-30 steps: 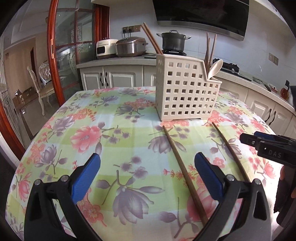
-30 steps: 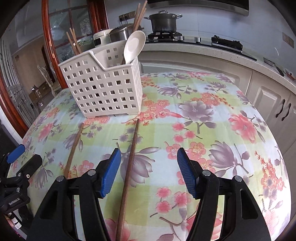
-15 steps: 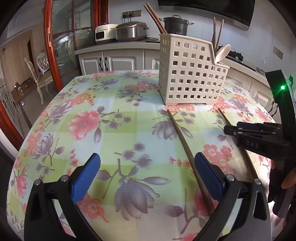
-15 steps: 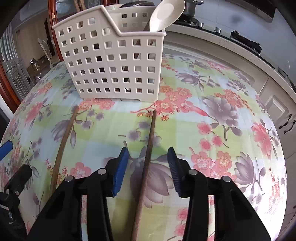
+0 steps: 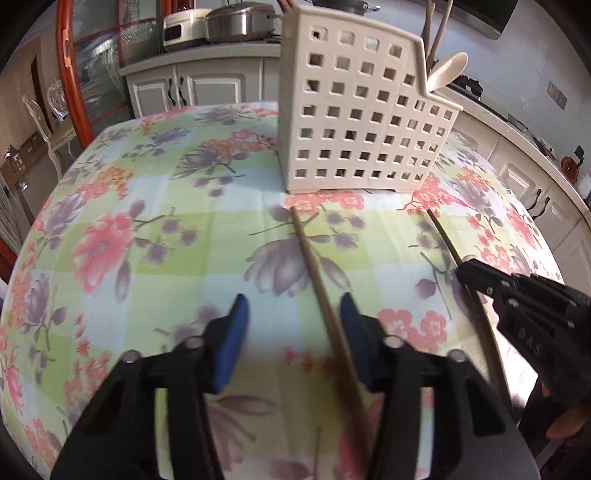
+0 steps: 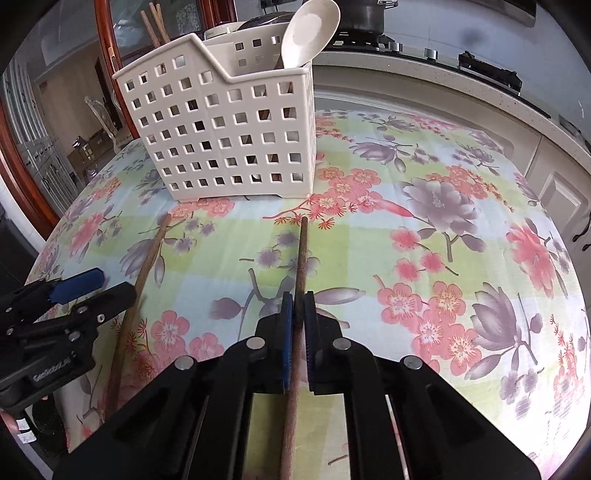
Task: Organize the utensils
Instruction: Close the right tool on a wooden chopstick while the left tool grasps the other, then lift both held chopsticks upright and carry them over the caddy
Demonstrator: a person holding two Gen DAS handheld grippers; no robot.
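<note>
Two long wooden chopsticks lie on the floral tablecloth in front of a cream perforated utensil holder (image 5: pixel 364 118) (image 6: pixel 229 136). The holder contains a cream spoon (image 6: pixel 308 31) and other chopsticks. My right gripper (image 6: pixel 298 301) is shut on the right chopstick (image 6: pixel 301 254), which also shows in the left wrist view (image 5: pixel 445 242). My left gripper (image 5: pixel 293 314) is open, its jaws astride the left chopstick (image 5: pixel 314 258), which lies close to the right pad (image 5: pixel 351 321). That chopstick also shows in the right wrist view (image 6: pixel 146 266).
The round table (image 6: pixel 461 206) drops off at its edges. A kitchen counter (image 6: pixel 443 70) with a hob and pots runs behind it. White cabinets (image 5: pixel 199 88) and a red-framed glass door (image 5: pixel 74 74) stand at the back left.
My right gripper has closed onto the right chopstick. My left gripper has moved forward and right and narrowed its jaws around the left chopstick.
</note>
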